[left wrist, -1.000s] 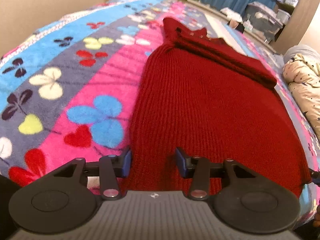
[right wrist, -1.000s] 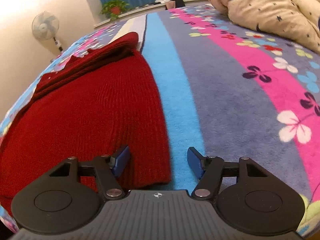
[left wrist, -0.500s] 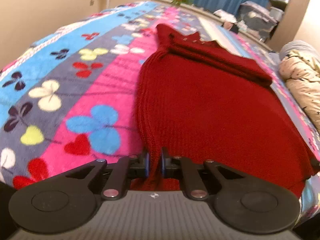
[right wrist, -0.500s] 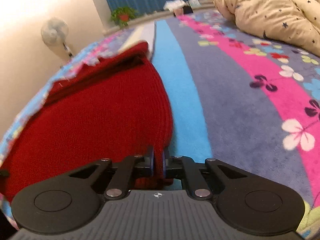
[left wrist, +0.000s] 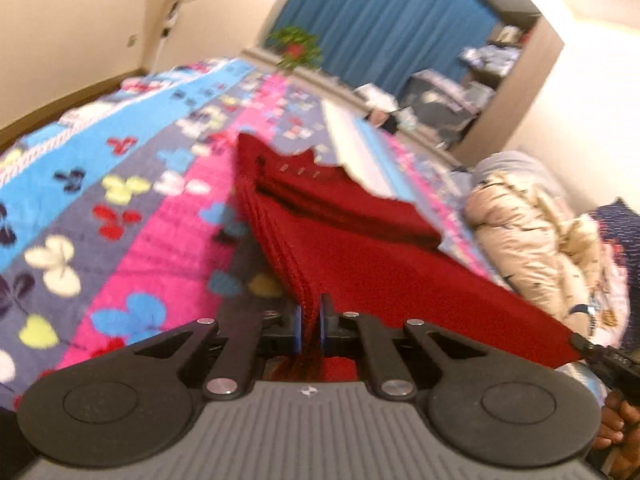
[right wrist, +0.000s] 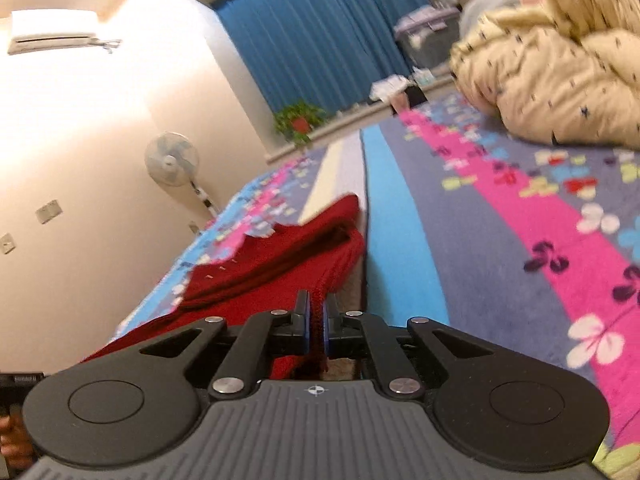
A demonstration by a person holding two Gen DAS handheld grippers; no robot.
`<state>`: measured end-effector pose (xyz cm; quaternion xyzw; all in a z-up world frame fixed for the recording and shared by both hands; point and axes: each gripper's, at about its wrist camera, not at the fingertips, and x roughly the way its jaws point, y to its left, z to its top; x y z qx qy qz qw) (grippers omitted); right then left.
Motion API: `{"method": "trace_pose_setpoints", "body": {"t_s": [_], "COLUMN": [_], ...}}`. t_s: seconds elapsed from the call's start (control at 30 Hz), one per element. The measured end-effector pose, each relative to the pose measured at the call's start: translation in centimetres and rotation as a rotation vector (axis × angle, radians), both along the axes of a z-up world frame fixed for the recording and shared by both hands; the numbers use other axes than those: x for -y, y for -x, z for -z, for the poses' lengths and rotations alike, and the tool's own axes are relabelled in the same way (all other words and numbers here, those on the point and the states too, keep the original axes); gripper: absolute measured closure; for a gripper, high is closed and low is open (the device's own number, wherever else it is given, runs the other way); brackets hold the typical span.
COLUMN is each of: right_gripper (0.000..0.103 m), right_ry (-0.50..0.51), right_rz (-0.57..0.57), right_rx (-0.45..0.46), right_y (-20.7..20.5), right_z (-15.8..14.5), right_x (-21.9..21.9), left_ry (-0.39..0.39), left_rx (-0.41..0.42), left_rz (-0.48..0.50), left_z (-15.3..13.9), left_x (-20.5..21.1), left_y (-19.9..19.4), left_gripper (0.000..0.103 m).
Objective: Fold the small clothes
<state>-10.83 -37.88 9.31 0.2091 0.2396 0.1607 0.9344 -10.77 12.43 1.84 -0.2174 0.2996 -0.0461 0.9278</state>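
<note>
A dark red knitted sweater (left wrist: 360, 248) lies on a flowered blanket, its near hem lifted off the bed. My left gripper (left wrist: 309, 326) is shut on the hem's left corner, the knit pinched between the blue pads. In the right wrist view the same red sweater (right wrist: 280, 264) rises toward the camera, and my right gripper (right wrist: 316, 326) is shut on its right hem corner. The far end with the folded sleeves still rests on the blanket. The right gripper's tip (left wrist: 600, 354) shows at the hem's other corner in the left wrist view.
The striped flowered blanket (left wrist: 120, 208) covers the bed. A cream star-print duvet (right wrist: 552, 64) is bunched at the bed's right side. A standing fan (right wrist: 172, 160), a potted plant (right wrist: 298, 120) and blue curtains (left wrist: 384, 24) are beyond the bed's far end.
Both grippers closed on the sweater's near hem corners, then rose and tipped up, lifting the hem off the blanket. More of the room now shows above the bed.
</note>
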Motion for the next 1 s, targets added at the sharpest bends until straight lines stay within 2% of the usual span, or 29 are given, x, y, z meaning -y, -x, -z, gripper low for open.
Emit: {"method": "trace_pose_setpoints", "body": {"t_s": [0.13,0.27,0.37,0.47,0.57,0.67,0.77,0.83,0.93,1.0], "right_gripper": [0.098,0.099,0.098,0.098,0.098,0.098,0.098,0.098,0.098,0.098], "right_ry": [-0.026,-0.109,-0.148,-0.093,-0.05,-0.066,0.0,0.047,0.076,0.091], "right_rz": [-0.035,-0.022,-0.018,0.026,0.107,0.171,0.215,0.23,0.256,0.256], "right_rx": [0.065,0.095,0.107,0.051,-0.129,-0.298,-0.387,-0.415,-0.528,-0.51], "right_y": [4.4,8.6,9.2,5.7,-1.3,-9.0,-14.9,-17.0,-18.1,-18.5], "right_z": [-2.8,-5.1,-6.1,-5.5,-3.8,-1.3,1.6,3.9,6.8,6.6], "right_x": [1.6,4.1,5.1,5.0,4.7,4.4,3.7,3.3,2.3,1.7], "left_ry": [0.09,0.204,0.291,0.3,0.309,0.227,0.155,0.124,0.107,0.056], "left_rx": [0.042,0.092,0.087,0.027,-0.107,-0.213,-0.279,-0.311,-0.418,-0.397], "left_rz": [0.044,0.117,0.106,0.057,0.02,0.019,0.019,0.029,0.026,0.041], "left_z": [-2.8,-5.6,-6.0,-4.6,-2.7,-1.4,0.7,2.6,6.3,6.2], "left_x": [-1.8,-4.0,-6.0,-7.4,-7.6,-6.7,-6.8,-7.1,-7.0,-6.2], "left_y": [3.6,7.1,6.8,3.3,-2.6,-9.0,-14.9,-17.2,-18.7,-19.1], "left_gripper": [0.096,0.096,0.095,0.095,0.095,0.095,0.095,0.094,0.094,0.094]}}
